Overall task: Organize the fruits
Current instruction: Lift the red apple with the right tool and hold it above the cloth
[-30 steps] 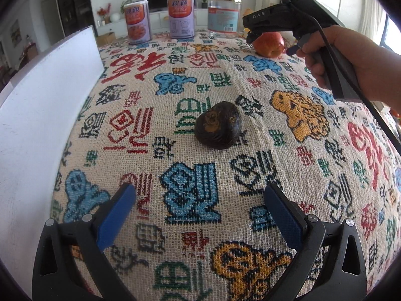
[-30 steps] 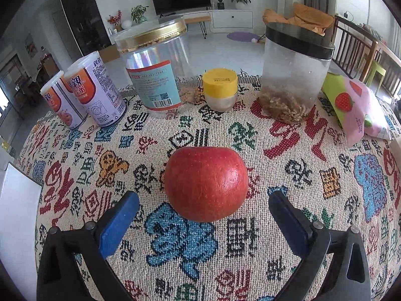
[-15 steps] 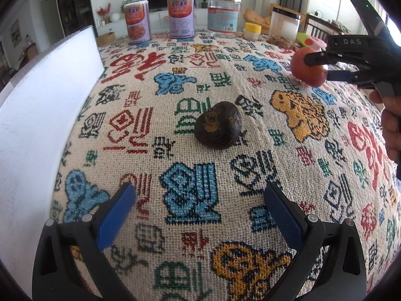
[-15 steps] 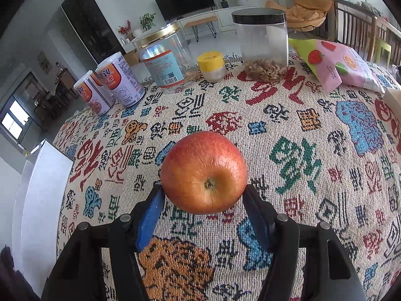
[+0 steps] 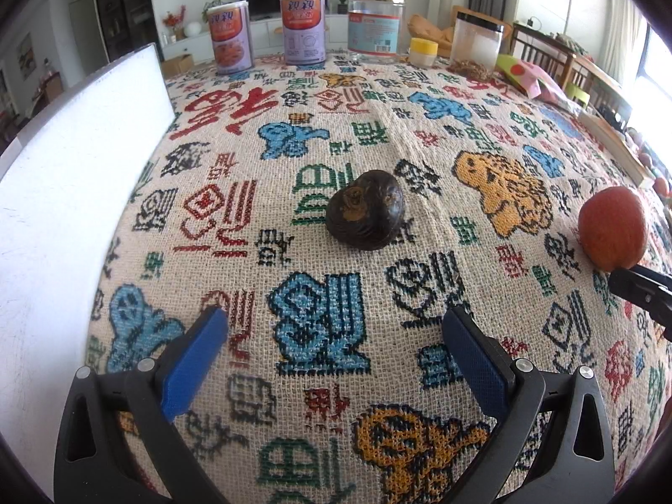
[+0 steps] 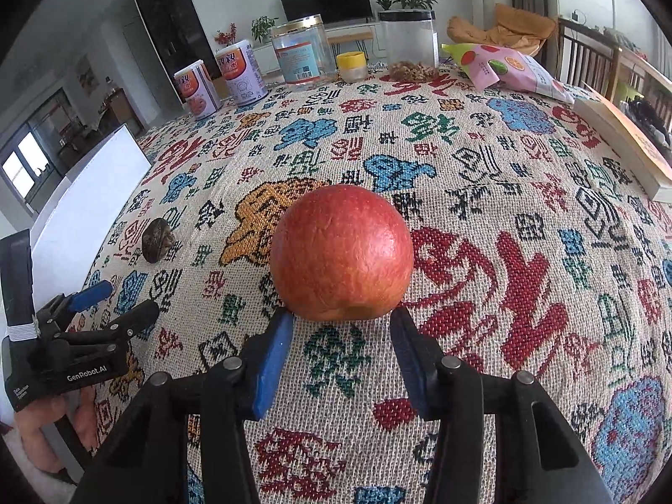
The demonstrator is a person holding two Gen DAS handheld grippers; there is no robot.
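Apple: your right gripper (image 6: 341,327) pinches a red apple (image 6: 341,252) by its lower sides, one blue pad on each flank; the skin is red-orange, finely wrinkled, with a brownish patch underneath.
Apple position: it sits at the tips of your right tongs; in your left view it shows far to the right (image 5: 612,229), just beyond a black fingertip.
Dark fruit: a round brown-black fruit (image 5: 365,215) with tan blotches lies on the cloth straight ahead of your left tongs, well beyond the tips; in your right view it lies far to the left (image 6: 158,238).
Left gripper: your left gripper (image 5: 336,348) is spread wide with nothing between the pads.
Change from earlier: half a second ago the apple showed high and far on the right of your left view; it now shows lower and nearer. Your left tongs have not shifted.
Edges: a white board (image 5: 75,159) borders the patterned tablecloth (image 5: 319,319) to the left of your left tongs.
Far end: two cans (image 5: 229,38), a clear jar (image 5: 375,25), a yellow-lidded pot (image 5: 423,51) and a black-lidded jar (image 5: 476,48) stand far ahead.
Right side: a snack bag (image 6: 504,67) and a book (image 6: 621,134) lie ahead and right of your right tongs.
Open room: bare cloth spans between the two fruits.
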